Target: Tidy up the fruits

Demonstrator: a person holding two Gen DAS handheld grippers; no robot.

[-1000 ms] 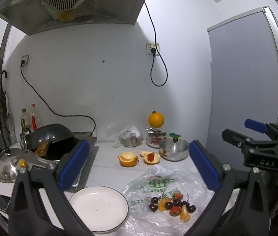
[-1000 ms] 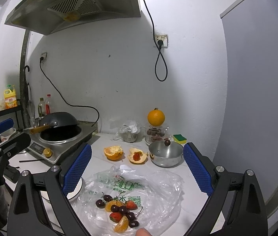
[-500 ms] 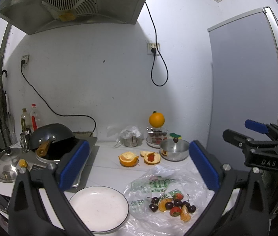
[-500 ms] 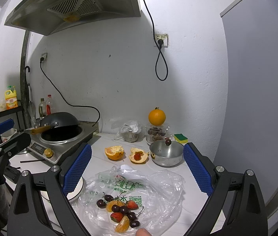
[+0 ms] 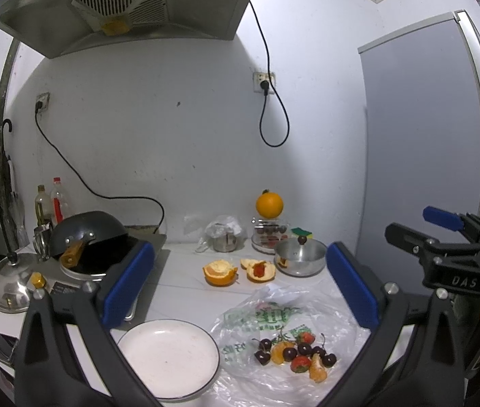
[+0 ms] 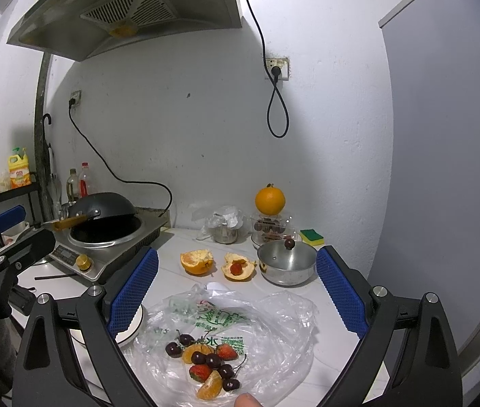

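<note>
White counter [image 5: 185, 281] held a plate [image 5: 168, 356] beside the bag [image 6: 274, 318], where the fruit [image 6: 206, 361] lay. Both grippers, left [image 5: 240, 285] and right [image 6: 236, 291], hovered wide open, empty. Only the left view showed the plate whole; a fingertip [image 6: 247, 400], perhaps, edged the right's.

- Both views are dim and bluish; the white wall [image 5: 179, 135] looks grey-blue.
- The brightest zone is at the top right of the wall, so the light seems to come from above and to the right.
- Under the range hood [image 6: 128, 17] and at the left side the wall is darker.
- The steel pot [image 6: 287, 263] and the kettle lid [image 5: 7, 283] show small bright reflections.
- The plastic bag [image 6: 240, 335] has soft glare on its folds.
- The fisheye lens bends the straight lines strongly near the borders, and the corners are black.
- The centre is sharp enough.
</note>
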